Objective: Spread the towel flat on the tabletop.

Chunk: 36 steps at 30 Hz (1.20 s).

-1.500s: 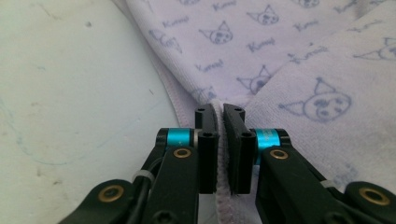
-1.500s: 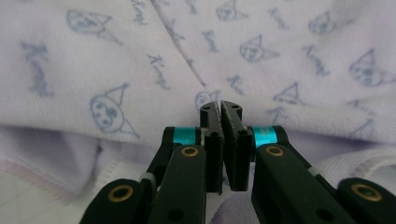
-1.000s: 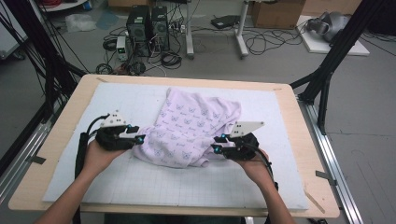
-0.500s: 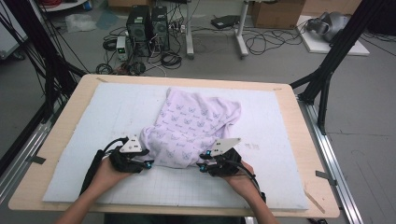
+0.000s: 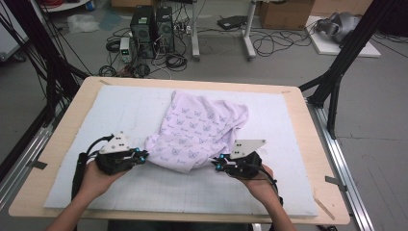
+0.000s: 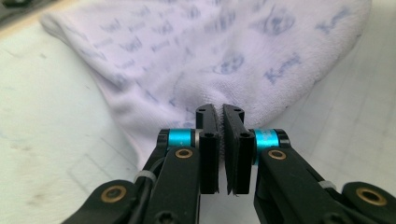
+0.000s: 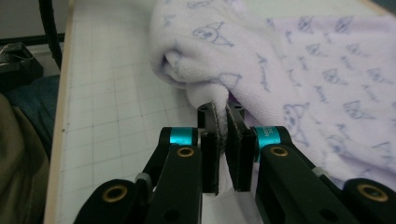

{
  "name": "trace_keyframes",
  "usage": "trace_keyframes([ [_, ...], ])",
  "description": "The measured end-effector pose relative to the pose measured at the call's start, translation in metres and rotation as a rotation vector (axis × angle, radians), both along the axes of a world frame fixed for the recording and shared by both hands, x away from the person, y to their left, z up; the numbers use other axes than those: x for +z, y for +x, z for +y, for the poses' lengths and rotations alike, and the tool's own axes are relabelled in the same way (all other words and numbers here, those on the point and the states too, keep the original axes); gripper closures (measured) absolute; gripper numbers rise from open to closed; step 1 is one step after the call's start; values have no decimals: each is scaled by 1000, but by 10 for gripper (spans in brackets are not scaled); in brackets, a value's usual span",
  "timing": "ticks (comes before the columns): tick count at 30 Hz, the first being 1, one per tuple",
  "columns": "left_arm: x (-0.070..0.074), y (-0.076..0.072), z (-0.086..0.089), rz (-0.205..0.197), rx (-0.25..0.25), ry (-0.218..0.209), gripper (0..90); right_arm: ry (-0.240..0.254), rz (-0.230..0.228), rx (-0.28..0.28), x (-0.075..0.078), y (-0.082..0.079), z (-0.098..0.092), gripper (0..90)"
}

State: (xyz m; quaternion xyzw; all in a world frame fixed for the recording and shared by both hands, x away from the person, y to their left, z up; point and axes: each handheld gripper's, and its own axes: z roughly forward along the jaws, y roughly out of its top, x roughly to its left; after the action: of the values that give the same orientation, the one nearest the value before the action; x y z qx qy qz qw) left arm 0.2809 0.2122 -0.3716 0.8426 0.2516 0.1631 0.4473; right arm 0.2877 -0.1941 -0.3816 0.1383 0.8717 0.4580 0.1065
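Both tongs, left [image 5: 142,155] and right [image 5: 217,165], having just been closing, are pinching the near hem of the soft, light, floppy towel [image 5: 202,127], which is sagging at the frame's centre.

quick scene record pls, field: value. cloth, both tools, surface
cloth: lilac printed towel, crumpled, lying on the mat
left tool: jaws have just closed, pinching the towel's near-left edge
right tool: jaws have just closed, pinching the towel's near-right edge
hands: one on each tool, at the near side of the table
surface: white gridded mat on a wooden table
towel state: near edge gripped at both ends, rest bunched towards the far side
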Motion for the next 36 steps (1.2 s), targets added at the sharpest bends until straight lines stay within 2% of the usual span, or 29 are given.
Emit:
trace_keyframes([
  [3, 16, -8, 7, -20, 6, -17, 851, 21, -8, 2, 14, -7, -10, 852],
  [6, 26, -15, 12, -27, 1, -17, 851, 30, -21, 9, 25, -15, -20, 851],
  [8, 27, -19, 14, -21, 1, -20, 850, 33, -23, 4, 31, -22, -29, 851],
  [10, 22, -18, 14, -13, 7, -5, 850, 27, -15, 4, 32, -25, -36, 851],
  [14, 3, -3, 9, 26, 41, -4, 847, 5, 49, 10, 15, -28, -43, 851],
  [18, -17, 21, -4, 67, 64, 13, 847, -12, 157, 50, -16, -31, -38, 849],
  [19, -21, 25, -8, 74, 66, 22, 846, -19, 181, 67, -23, -32, -34, 841],
  [21, -33, 36, -16, 105, 67, 44, 843, -31, 195, 89, -30, -33, -28, 772],
  [24, -40, 41, -20, 125, 57, 65, 818, 6, 176, 113, -25, -31, -22, 701],
  [27, -37, 39, -16, 116, 62, 57, 704, 43, 139, 107, -11, -24, -23, 680],
  [29, -31, 34, -9, 101, 63, 43, 626, 53, 113, 84, -4, -16, -22, 682],
  [32, -22, 22, 1, 77, 59, 22, 569, 24, 91, 51, -7, -3, -17, 692],
  [34, -21, 14, 7, 72, 46, 12, 539, -14, 107, 44, -16, 3, -9, 688],
  [36, -24, 6, 11, 72, 30, 23, 518, -48, 114, 55, -26, 6, 0, 664],
])
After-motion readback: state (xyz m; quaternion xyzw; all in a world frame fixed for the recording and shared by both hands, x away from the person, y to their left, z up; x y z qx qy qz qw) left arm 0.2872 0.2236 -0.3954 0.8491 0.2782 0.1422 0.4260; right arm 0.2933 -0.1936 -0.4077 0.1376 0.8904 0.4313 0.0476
